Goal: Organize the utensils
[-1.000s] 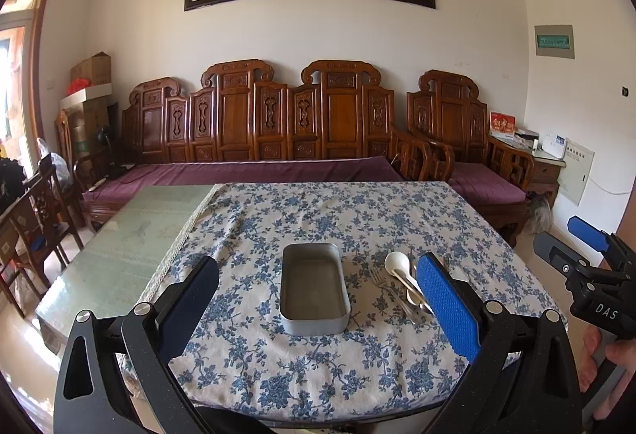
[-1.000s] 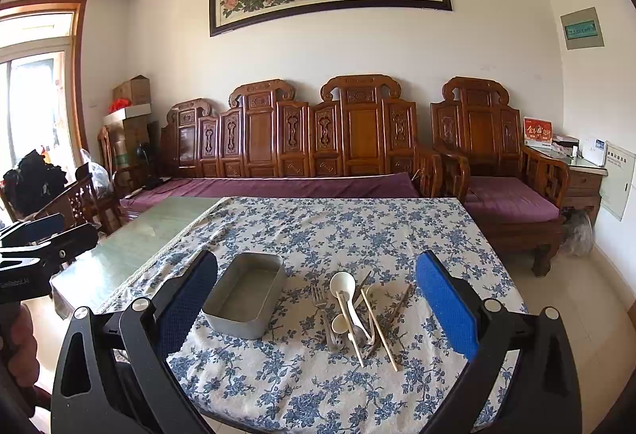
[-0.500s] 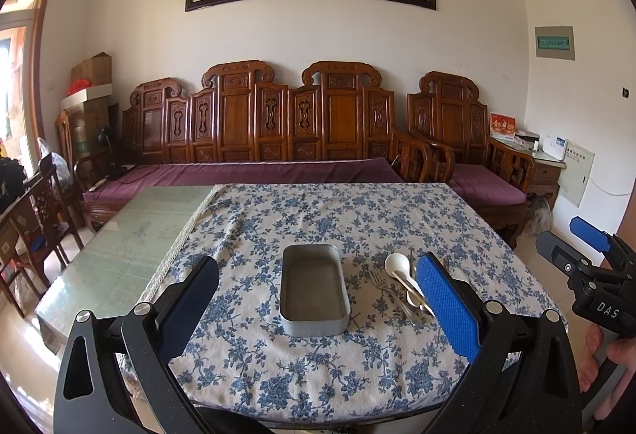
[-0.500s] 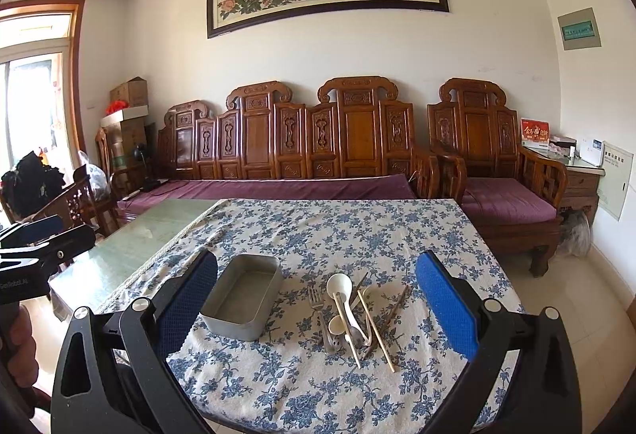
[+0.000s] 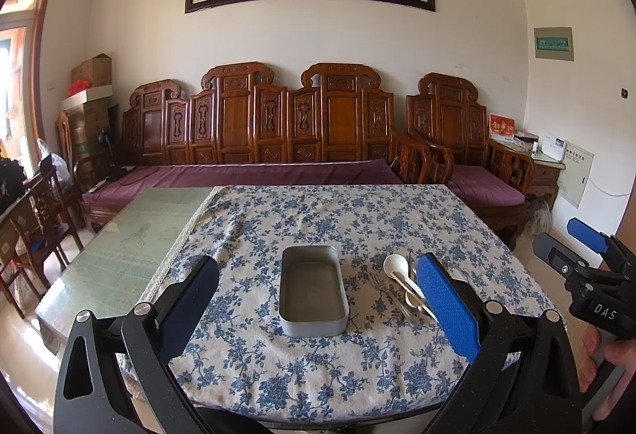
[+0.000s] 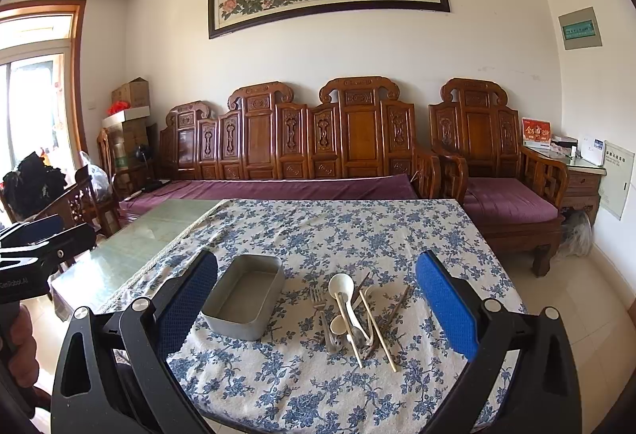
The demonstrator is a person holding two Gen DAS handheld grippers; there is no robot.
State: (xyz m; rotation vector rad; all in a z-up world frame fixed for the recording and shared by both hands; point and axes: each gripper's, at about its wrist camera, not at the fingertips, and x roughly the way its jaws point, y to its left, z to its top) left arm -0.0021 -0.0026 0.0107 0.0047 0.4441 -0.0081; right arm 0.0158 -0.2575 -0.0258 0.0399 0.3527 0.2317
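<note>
An empty grey metal tin (image 5: 312, 291) (image 6: 245, 295) lies on the blue-flowered tablecloth (image 5: 318, 223) (image 6: 357, 231). Right of it sits a loose pile of utensils (image 6: 353, 314): a white spoon (image 5: 395, 267) (image 6: 341, 285), a metal fork (image 5: 381, 291) (image 6: 320, 305), chopsticks (image 6: 379, 328) and smaller spoons. My left gripper (image 5: 318, 310) is open in front of the tin, near the table's front edge. My right gripper (image 6: 316, 309) is open too, short of the pile. Both hold nothing. The right gripper's body (image 5: 588, 283) shows at the left view's right edge.
A bare green glass tabletop (image 5: 131, 235) lies left of the cloth. Behind the table stands a carved wooden sofa (image 5: 278, 132) with purple cushions, and an armchair (image 6: 497, 175) at the right. Wooden chairs (image 5: 35, 219) stand at the left. A hand (image 5: 612, 358) holds the right gripper.
Both grippers have eased slightly; the view barely shifts. Nothing on the table has moved and both stay open.
</note>
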